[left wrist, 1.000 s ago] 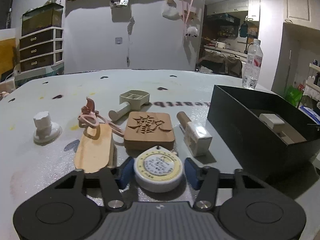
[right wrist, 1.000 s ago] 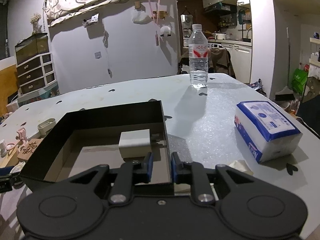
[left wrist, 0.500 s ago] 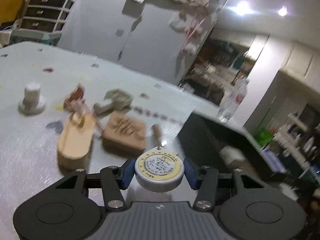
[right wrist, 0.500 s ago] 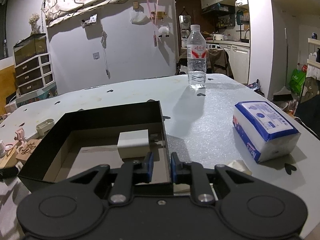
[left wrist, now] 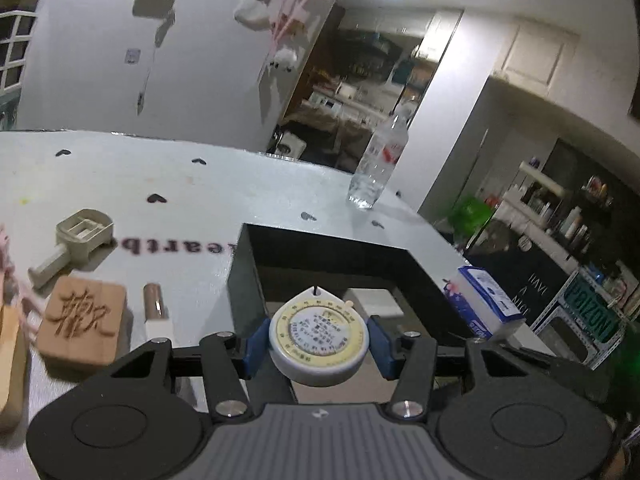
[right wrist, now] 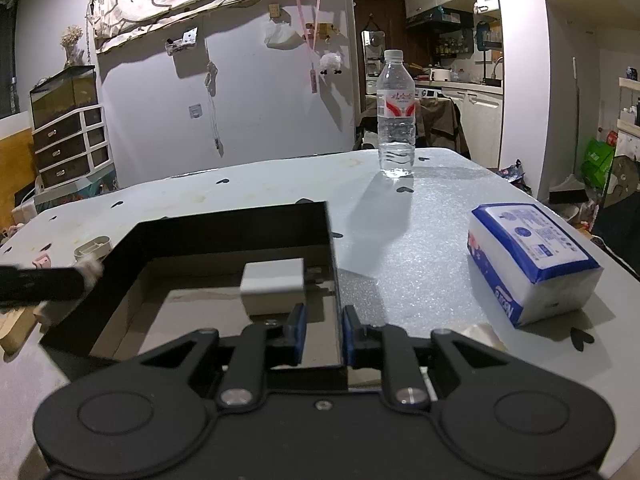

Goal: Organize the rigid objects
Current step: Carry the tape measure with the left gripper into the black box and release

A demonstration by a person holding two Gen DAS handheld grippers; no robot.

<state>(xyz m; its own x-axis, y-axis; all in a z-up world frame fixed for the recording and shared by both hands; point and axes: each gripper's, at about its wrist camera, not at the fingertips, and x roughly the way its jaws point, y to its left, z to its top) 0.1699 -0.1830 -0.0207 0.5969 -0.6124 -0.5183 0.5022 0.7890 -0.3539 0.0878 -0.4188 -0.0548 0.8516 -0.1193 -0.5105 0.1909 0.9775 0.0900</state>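
Note:
My left gripper [left wrist: 316,340] is shut on a round white tape measure [left wrist: 318,330] with a yellow-rimmed dial. It hangs over the near left corner of the black box [left wrist: 244,280]. A white block [left wrist: 374,302] lies inside that box. My right gripper [right wrist: 323,334] sits at the near right corner of the black box [right wrist: 240,228], shut across its right wall, just before the white block [right wrist: 274,284]. At the far left of the right wrist view a blurred dark bar is the left gripper's side.
Left of the box lie a carved wooden block [left wrist: 82,320], a brown-handled stamp [left wrist: 156,312] and a beige mould [left wrist: 80,234]. A water bottle [right wrist: 396,120] stands at the table's far edge. A blue and white tissue pack [right wrist: 532,260] lies right of the box.
My left gripper has lifted the tape measure off the table and swung right, from above the wooden pieces to over the box's corner. The right gripper has stayed put.

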